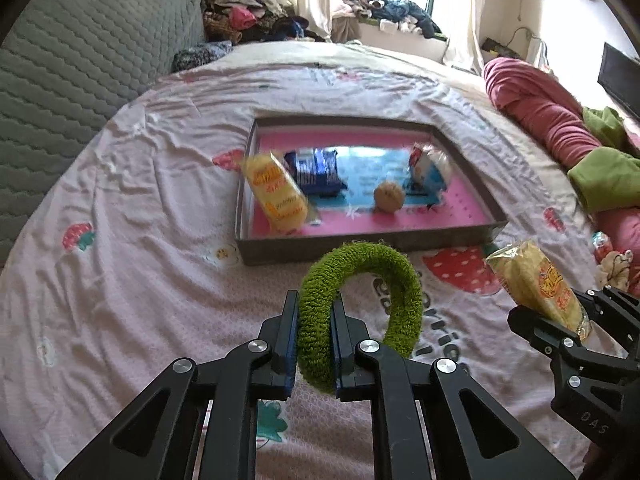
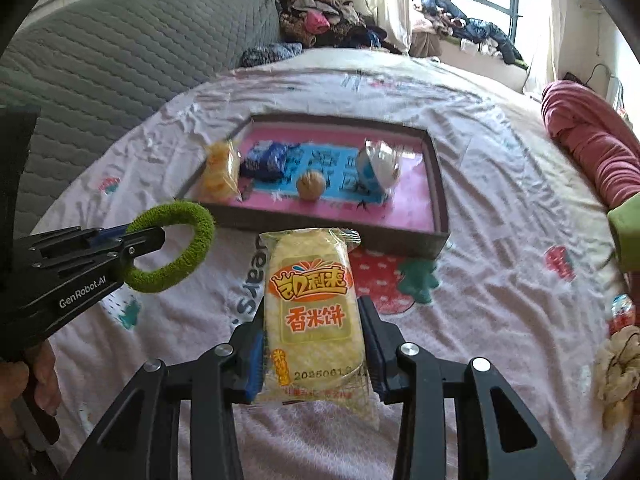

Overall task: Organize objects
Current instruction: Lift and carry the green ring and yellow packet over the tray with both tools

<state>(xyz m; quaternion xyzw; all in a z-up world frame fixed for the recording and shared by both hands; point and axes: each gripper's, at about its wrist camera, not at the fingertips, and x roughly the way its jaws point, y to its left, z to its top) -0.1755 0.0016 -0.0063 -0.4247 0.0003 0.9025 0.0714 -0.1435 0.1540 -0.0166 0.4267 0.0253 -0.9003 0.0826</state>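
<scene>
My left gripper [image 1: 314,312] is shut on a fuzzy green hair scrunchie [image 1: 362,312], lifted off the bed; in the right wrist view the same gripper [image 2: 154,238] and scrunchie [image 2: 176,252] show at the left. My right gripper [image 2: 314,320] is shut on a yellow rice-cracker packet [image 2: 312,316], also raised; the left wrist view shows that gripper [image 1: 560,320] and packet [image 1: 536,284] at the right. Ahead lies a shallow grey tray [image 1: 360,246] with a pink floor, holding another yellow packet [image 1: 276,192], a blue packet [image 1: 316,170], a walnut [image 1: 387,197] and a blue-white packet [image 1: 430,168].
The tray [image 2: 320,236] rests on a strawberry-print bedsheet [image 1: 140,280]. A grey quilted headboard [image 1: 80,60] is at the left, rolled red and green bedding [image 1: 560,128] at the right, clothes piles at the back. A cream scrunchie [image 2: 616,372] and a small colourful object [image 2: 622,312] lie at the right.
</scene>
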